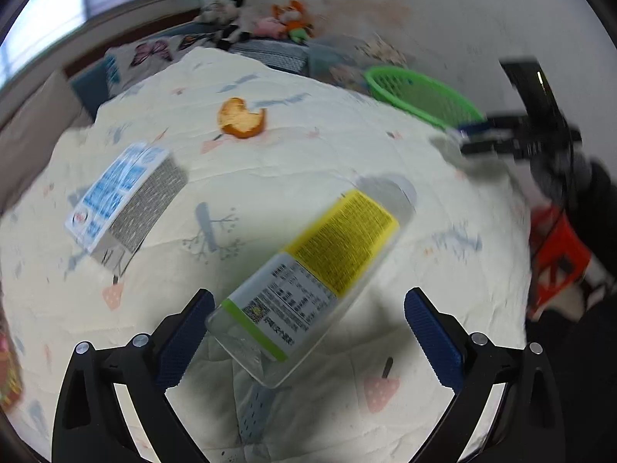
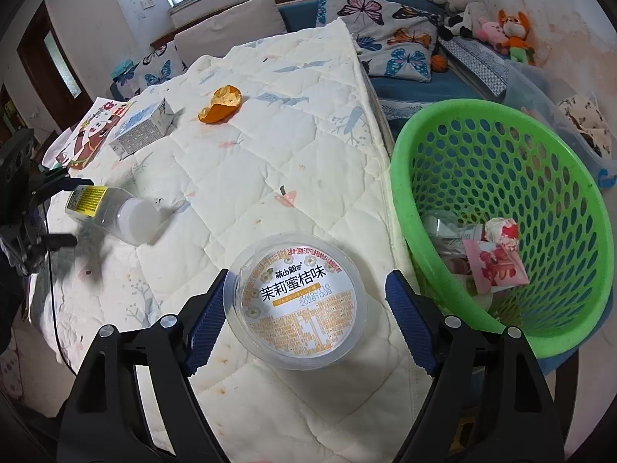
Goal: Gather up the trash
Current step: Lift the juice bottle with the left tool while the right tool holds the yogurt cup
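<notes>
The clear bottle [image 1: 312, 281] with the yellow label is lying on the quilted bed [image 1: 293, 162], angled toward 1 o'clock between the spread fingers of the left tool [image 1: 308, 332], which is gripping nothing. The round plastic cup [image 2: 295, 303] is sitting between the wide-open fingers of the right tool [image 2: 306, 318], unclamped. The green basket [image 2: 501, 216] is standing at 3 o'clock of the cup, holding wrappers. The orange peel [image 2: 220, 103] and small carton [image 2: 140, 131] are lying toward 11 o'clock.

the round plastic cup [image 2: 295, 303] lid reads "茉莉蜜桔味", with dates "20260110" and "20261009" beneath; the bottle [image 1: 314, 276] label's print is illegible.
</notes>
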